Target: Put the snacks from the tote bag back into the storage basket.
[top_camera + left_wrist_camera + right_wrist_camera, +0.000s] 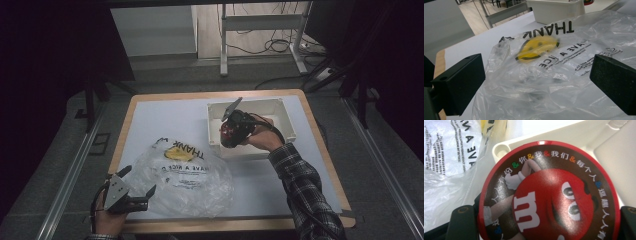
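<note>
A clear plastic bag (187, 177) with a yellow smiley and black print lies crumpled at the table's front left; it also spreads ahead of the jaws as the bag (554, 75) in the left gripper view. My left gripper (139, 189) rests at the bag's near left edge, jaws wide apart with nothing pressed between them. My right gripper (229, 135) is over the left wall of the white bin (280, 107), shut on a round red M&M's tin (549, 195). The tin (227, 134) hangs above the bin's edge. The bin rim (504, 147) shows behind it.
The white mat covers a wooden table (320, 130) with dark floor around it. A metal table frame (260, 22) and cables lie on the floor beyond the far edge. A person's plaid sleeve (305, 190) reaches in from the lower right.
</note>
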The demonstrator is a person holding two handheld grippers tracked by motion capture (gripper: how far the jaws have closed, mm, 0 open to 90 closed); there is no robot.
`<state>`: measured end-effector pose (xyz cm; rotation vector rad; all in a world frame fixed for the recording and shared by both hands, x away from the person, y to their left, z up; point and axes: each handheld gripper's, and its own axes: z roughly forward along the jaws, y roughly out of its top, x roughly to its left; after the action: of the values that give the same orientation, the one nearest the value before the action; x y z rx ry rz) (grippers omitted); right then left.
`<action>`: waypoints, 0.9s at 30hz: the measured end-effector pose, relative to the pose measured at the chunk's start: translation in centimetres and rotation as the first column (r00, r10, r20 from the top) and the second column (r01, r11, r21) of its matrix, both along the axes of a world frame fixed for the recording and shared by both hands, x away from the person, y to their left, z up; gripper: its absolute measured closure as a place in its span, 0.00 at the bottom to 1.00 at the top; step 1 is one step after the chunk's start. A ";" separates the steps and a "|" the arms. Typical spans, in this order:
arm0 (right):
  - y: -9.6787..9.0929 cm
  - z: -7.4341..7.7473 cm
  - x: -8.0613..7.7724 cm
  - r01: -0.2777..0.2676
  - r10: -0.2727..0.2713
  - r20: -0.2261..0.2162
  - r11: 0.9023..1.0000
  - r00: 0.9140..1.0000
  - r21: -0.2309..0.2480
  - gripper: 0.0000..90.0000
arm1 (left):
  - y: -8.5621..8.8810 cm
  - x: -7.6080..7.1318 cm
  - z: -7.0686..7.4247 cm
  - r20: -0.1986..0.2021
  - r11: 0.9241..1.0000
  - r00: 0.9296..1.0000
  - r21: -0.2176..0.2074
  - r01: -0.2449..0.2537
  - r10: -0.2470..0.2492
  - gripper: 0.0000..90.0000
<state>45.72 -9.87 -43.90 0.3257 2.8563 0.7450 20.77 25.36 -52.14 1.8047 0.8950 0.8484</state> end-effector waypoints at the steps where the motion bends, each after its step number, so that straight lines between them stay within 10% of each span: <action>1: 0.0 0.0 0.0 0.000 0.000 0.000 1.000 1.000 0.000 0.29 | 0.0 0.0 0.0 0.000 1.000 1.000 0.000 0.000 0.000 0.00; 27: 2.0 -1.2 1.9 -0.007 0.008 0.012 0.999 1.000 -0.037 0.29 | 0.0 0.0 0.0 0.001 1.000 1.000 -0.003 0.001 -0.001 0.00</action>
<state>47.61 -7.89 -45.10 0.3043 2.8576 0.6925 20.76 25.36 -52.14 1.8015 0.8943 0.8472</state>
